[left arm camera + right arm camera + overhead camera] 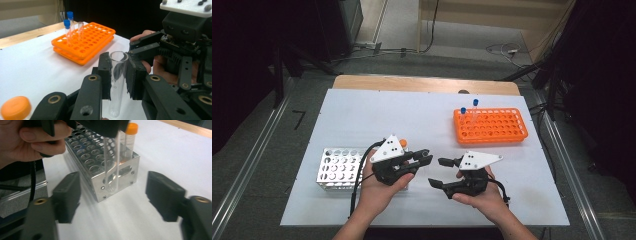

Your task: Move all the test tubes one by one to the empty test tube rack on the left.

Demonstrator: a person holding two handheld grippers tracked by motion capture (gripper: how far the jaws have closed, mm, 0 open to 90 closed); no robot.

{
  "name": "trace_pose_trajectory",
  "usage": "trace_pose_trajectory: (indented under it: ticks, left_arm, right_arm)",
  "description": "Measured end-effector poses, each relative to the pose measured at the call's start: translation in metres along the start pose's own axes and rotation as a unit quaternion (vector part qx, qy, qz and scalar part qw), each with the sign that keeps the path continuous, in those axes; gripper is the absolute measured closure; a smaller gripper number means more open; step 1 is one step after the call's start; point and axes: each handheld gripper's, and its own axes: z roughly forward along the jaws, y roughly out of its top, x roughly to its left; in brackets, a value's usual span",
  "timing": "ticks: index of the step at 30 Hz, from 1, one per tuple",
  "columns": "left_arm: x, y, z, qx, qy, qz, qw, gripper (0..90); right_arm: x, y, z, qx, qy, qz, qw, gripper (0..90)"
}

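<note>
- So our left gripper [118,75] is clamped on a clear open test tube [117,82], pads squeezing it just below the rim, tube standing pretty much upright in the left gripper view.
- From the right gripper view the same tube [111,167] hangs down in front of the corner of the metal rack [100,162], bottom end off the table as far as we can tell.
- Our right gripper [113,197] is spread wide with nothing between the jaws, and the tube sits out ahead of the gap.
- In the high view the two grippers face each other near the front middle of the white table [362,120], left gripper [424,159] and right gripper [442,172] close but apart.
- The metal rack [337,167] is just left of our left hand [379,190], with an orange-capped tube [130,140] standing in it.
- The orange rack [490,126] is further back on the right, holding two blue-capped tubes [68,23] and one uncapped tube [80,30].
</note>
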Motion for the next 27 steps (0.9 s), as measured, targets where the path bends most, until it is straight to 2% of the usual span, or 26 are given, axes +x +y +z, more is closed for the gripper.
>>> trace_pose_trajectory:
  ticks: [9, 12, 21, 27]
  left_arm:
    - [0.009, 0.006, -0.017, -0.013, 0.026, 0.000, 0.9996, 76.3]
    - [0.012, 0.008, -0.023, -0.013, 0.036, 0.005, 0.9992, 76.3]
    - [0.025, 0.011, -0.040, -0.026, 0.064, -0.003, 0.9976, 76.3]
    - [0.035, 0.010, -0.053, -0.035, 0.082, -0.010, 0.9959, 76.3]
  right_arm:
    - [-0.018, -0.006, -0.011, -0.008, -0.012, 0.022, 0.9996, 0.1]
    - [-0.024, -0.009, -0.015, -0.009, -0.014, 0.028, 0.9995, 0.0]
    - [-0.038, -0.016, -0.024, -0.006, -0.035, 0.046, 0.9983, 0.0]
    - [-0.044, -0.019, -0.027, -0.004, -0.048, 0.048, 0.9977, 0.0]
